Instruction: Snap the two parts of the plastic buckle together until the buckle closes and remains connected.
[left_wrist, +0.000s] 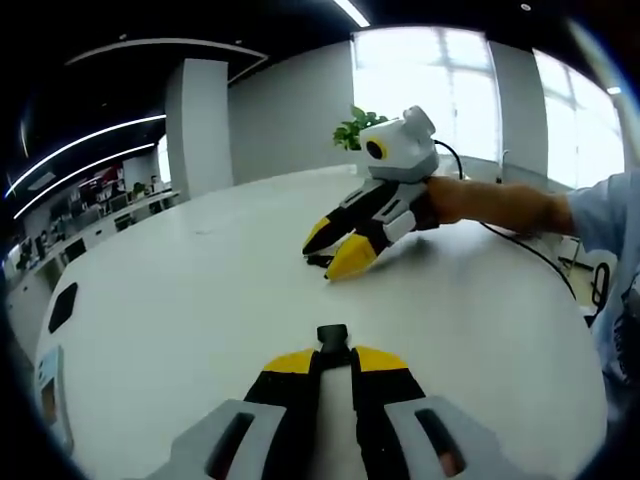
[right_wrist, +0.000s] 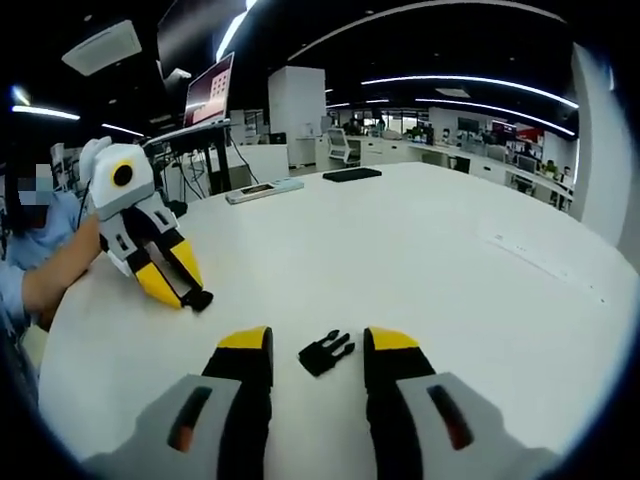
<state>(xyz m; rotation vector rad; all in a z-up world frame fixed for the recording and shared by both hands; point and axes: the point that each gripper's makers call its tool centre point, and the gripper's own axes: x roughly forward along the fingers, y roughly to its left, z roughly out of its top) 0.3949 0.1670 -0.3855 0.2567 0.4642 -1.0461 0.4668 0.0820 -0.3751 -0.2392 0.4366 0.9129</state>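
The white table (right_wrist: 420, 240) spreads under both grippers in the right gripper view, and in the left gripper view the same table (left_wrist: 200, 290) runs back toward a white pillar (left_wrist: 197, 120) at 11 o'clock and bright windows (left_wrist: 440, 80) at 1 o'clock; a potted plant (left_wrist: 352, 128) stands at the far edge near 12 o'clock.

The right gripper (right_wrist: 318, 345) rises from 6 o'clock of its own view with its yellow-tipped jaws spread well apart; between them, touching neither, the pronged buckle half (right_wrist: 326, 353) lies flat on the table, its long axis running from 7 toward 1 o'clock, its prongs pointing to 1 o'clock. In the left gripper view this right gripper (left_wrist: 337, 250) sits at 1 o'clock, tips down at the table, a person's hand (left_wrist: 455, 197) behind it; a small dark piece lies between its tips, too small to make out.

The left gripper (left_wrist: 333, 358) rises from 6 o'clock of its own view with jaws pressed onto the socket buckle half (left_wrist: 332, 338), which juts out past the tips, long axis pointing to 12 o'clock; in the right gripper view the left gripper (right_wrist: 178, 285) stands at 9 o'clock, the black socket half (right_wrist: 197, 299) pinched at its tips and pointing to 4 o'clock, near the table.

The two halves are well apart, not joined.

A flat tablet-like slab (right_wrist: 264, 190) and a dark flat thing (right_wrist: 351, 174) lie at the table's far side near 11 and 12 o'clock.
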